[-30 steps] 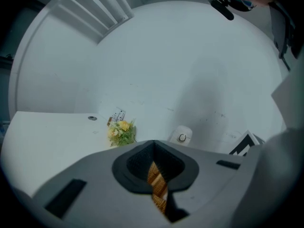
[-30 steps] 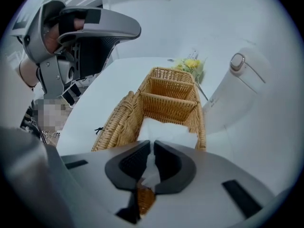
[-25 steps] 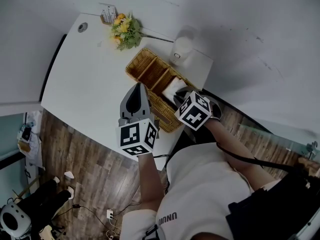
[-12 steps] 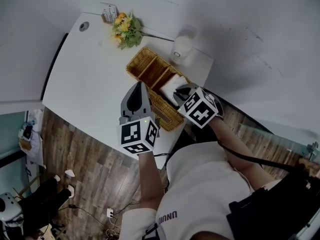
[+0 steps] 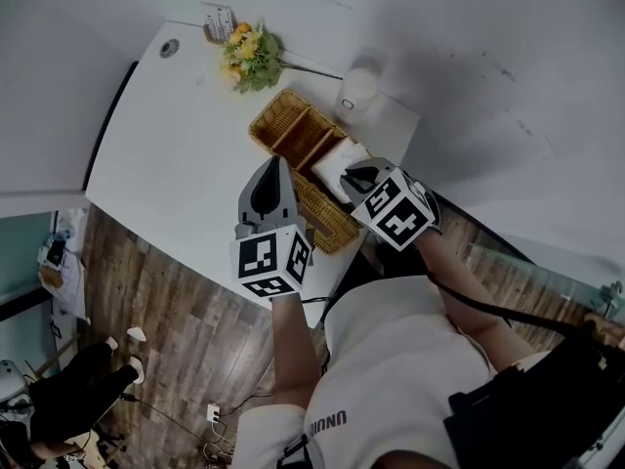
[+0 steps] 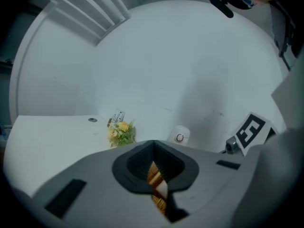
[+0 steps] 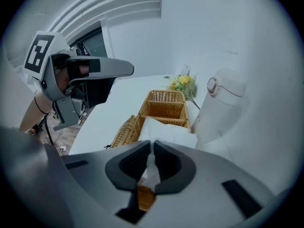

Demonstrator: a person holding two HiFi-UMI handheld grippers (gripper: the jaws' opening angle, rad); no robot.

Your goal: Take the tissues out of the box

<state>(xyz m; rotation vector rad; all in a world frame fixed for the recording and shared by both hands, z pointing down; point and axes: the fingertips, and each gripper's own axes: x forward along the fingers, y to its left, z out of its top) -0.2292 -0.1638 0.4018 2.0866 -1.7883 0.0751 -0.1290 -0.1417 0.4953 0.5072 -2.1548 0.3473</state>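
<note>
Right gripper view: our right gripper [image 7: 152,163] pinches a tissue [image 7: 166,131], jaws nearly closed, to draw it from the basket [image 7: 164,103] at the table [image 5: 166,145]'s near edge. Our left gripper [image 6: 153,167] hovers closed and empty; we judge it is simply out of the way.

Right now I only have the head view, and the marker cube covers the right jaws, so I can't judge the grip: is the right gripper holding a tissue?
Observer: Yes. In the right gripper view, the right gripper has its jaws nearly together on a white tissue.
Operator: A firm bite, or just a corner?
Observer: It looks firm. The tissue fills the gap along the pads and shows again below them.
Operator: And the left gripper?
Observer: The left gripper is shut with nothing pinched. Only the wicker basket shows past its jaws.
</note>
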